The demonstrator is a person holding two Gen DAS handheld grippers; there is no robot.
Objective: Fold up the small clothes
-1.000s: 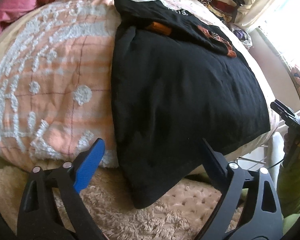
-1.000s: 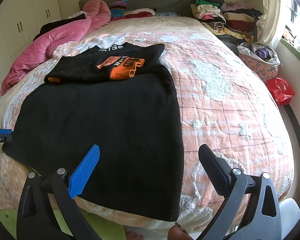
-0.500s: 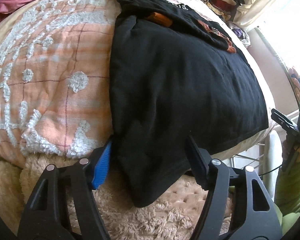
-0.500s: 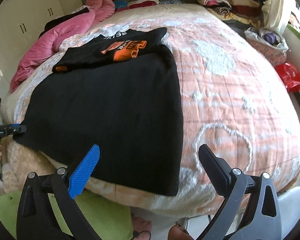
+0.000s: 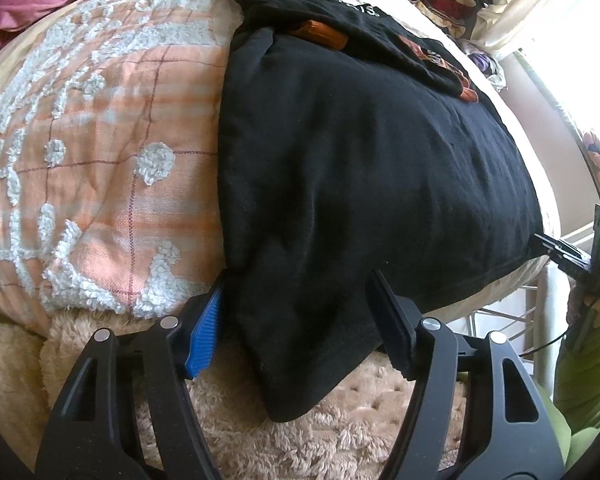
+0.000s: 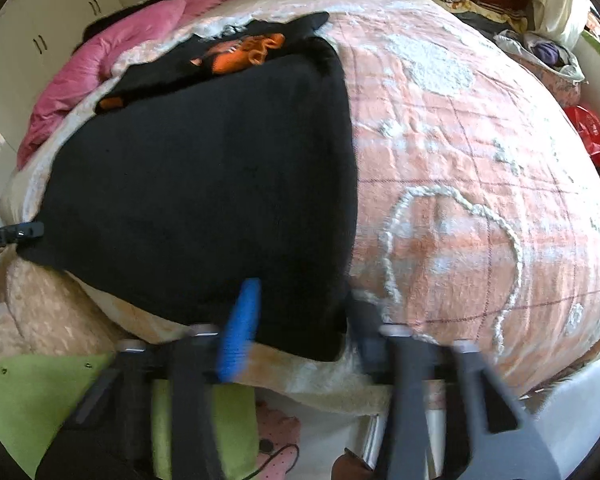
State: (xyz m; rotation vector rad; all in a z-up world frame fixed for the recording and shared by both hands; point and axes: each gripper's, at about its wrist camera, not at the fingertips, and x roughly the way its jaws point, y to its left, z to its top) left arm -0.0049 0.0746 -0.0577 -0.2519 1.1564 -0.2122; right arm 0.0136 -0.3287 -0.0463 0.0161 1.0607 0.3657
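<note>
My left claw (image 5: 296, 320) stands half apart astride the near left corner of the black shirt (image 5: 360, 168), which lies flat on the bed (image 5: 100, 140). My right claw (image 6: 300, 312) has just been closing around the shirt's near right corner; blur hides whether it pinches.

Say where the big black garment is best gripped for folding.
At the two near hem corners of the black garment, coming from the foot of the bed. That hem overhangs the edge, so a hand-held gripper can straddle each corner.
</note>
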